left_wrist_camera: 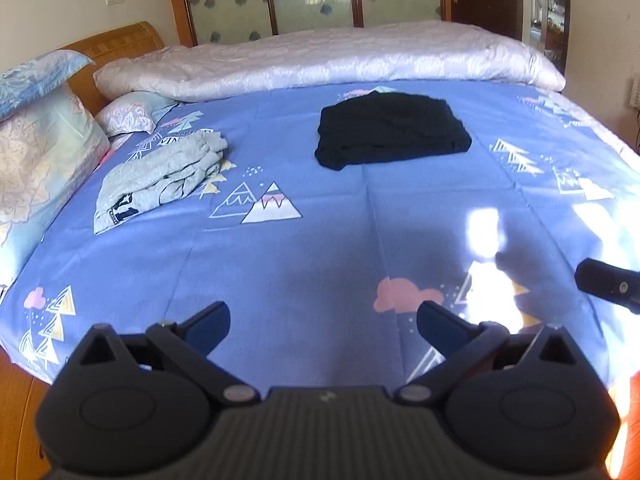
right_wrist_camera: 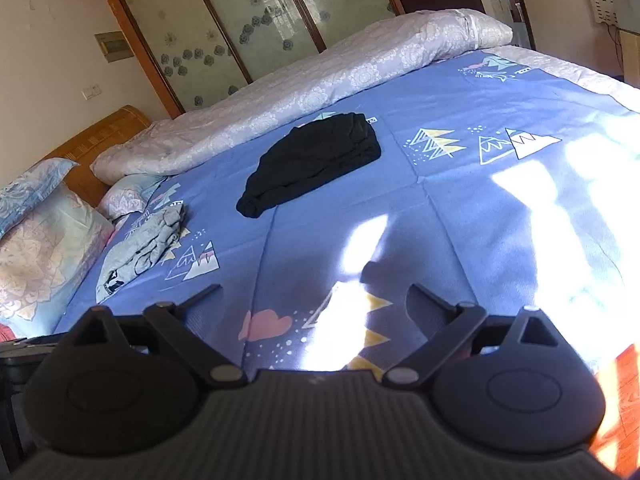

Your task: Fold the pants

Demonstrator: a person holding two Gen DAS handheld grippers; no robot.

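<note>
Bare blue sheet [left_wrist_camera: 304, 264] ahead of both tools, folded black pants [left_wrist_camera: 390, 130] beyond, grey garment [left_wrist_camera: 160, 178] far left, rolled quilt [left_wrist_camera: 320, 60] behind

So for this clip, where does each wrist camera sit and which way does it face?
Left wrist: above the near bed edge, facing across the bed to the wardrobe; shows the open left gripper and the right gripper's tip at its right.
Right wrist: beside it, tilted, same direction; shows the open right gripper.
Shared: folded black pants, grey garment, rolled quilt, pillows.
</note>
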